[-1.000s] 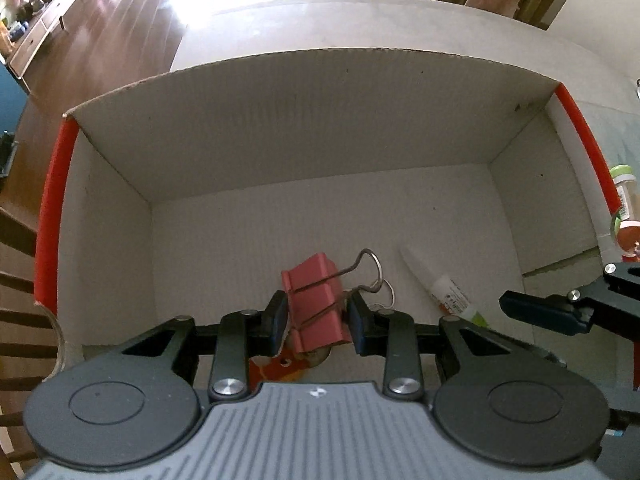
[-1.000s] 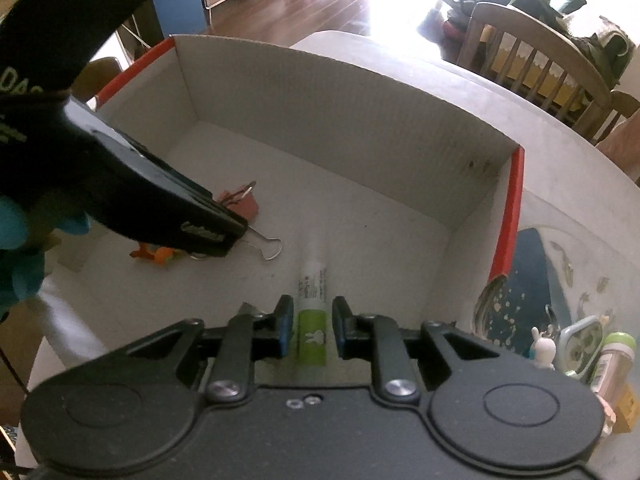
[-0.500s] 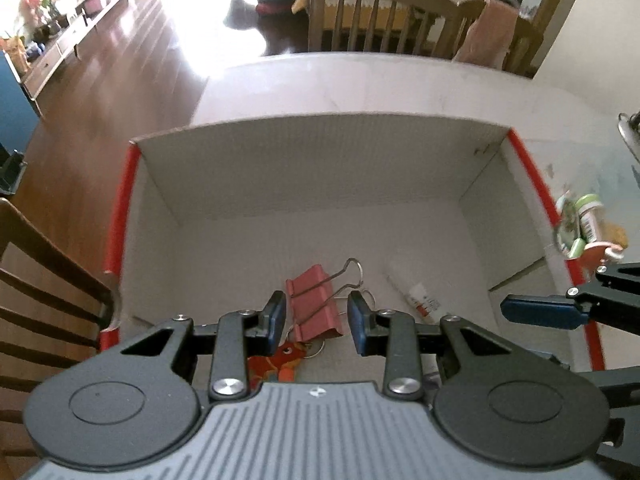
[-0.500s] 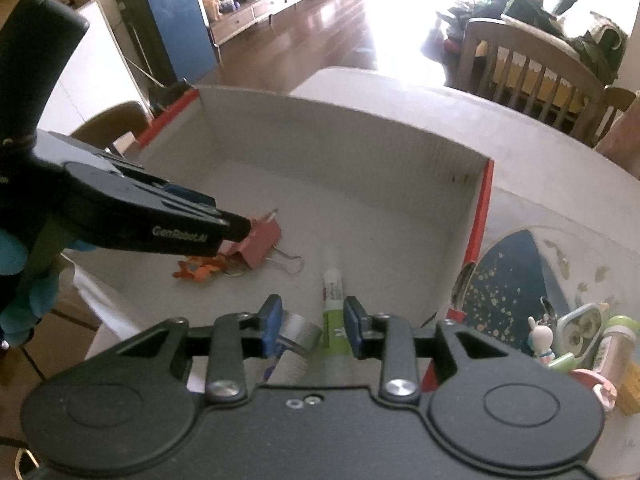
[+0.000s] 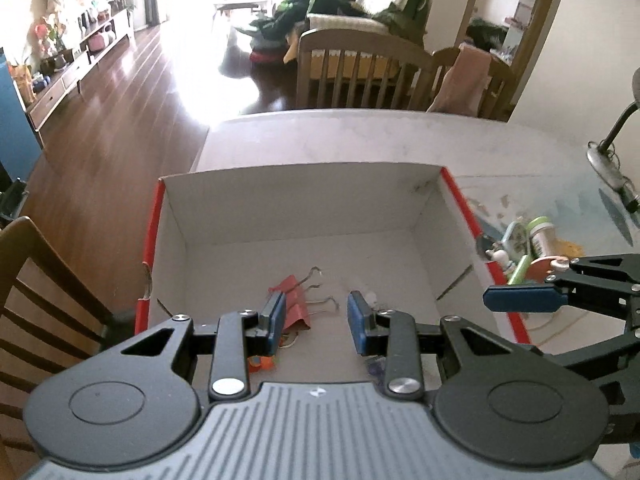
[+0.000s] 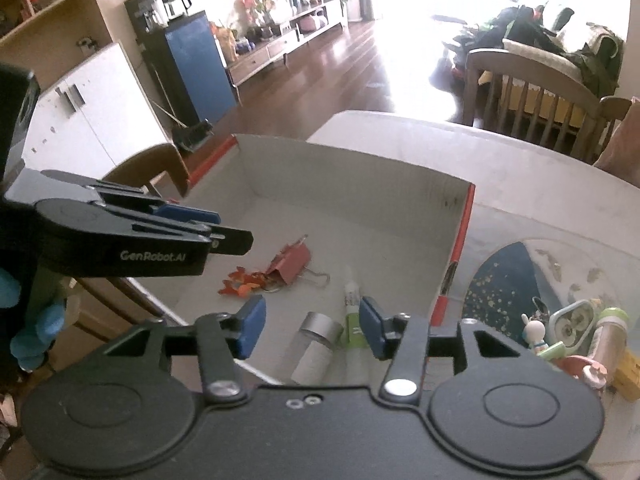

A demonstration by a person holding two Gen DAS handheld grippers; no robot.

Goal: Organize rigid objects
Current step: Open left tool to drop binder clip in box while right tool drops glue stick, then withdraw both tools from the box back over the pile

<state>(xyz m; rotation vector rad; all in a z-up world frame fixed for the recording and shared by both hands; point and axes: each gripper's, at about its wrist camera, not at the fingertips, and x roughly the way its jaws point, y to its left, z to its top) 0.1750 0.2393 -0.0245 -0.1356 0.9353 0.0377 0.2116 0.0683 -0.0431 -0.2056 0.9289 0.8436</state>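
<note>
A white cardboard box with red edges (image 5: 304, 208) (image 6: 360, 184) stands on the table. On its floor lie a red binder clip (image 5: 290, 300) (image 6: 292, 260), a small orange piece (image 6: 240, 284), a white glue tube with a green label (image 6: 352, 312) and a silver-capped cylinder (image 6: 316, 340). My left gripper (image 5: 316, 322) (image 6: 200, 224) hovers above the clip, jaws a little apart, nothing between them. Over the tube, my right gripper (image 6: 312, 330) (image 5: 524, 300) has its jaws opening and nothing between them.
Right of the box, on a dark blue mat (image 6: 504, 284), stand a green-capped bottle (image 5: 542, 236) (image 6: 608, 332), a small rabbit figure (image 6: 534, 334) and other small items. A desk lamp (image 5: 608, 160) is at the far right. A wooden chair (image 5: 40, 300) stands left of the table.
Both grippers have risen out of the box. The right jaws spread and let go of the glue tube, which stays on the box floor. The clip stays below the left fingers.
</note>
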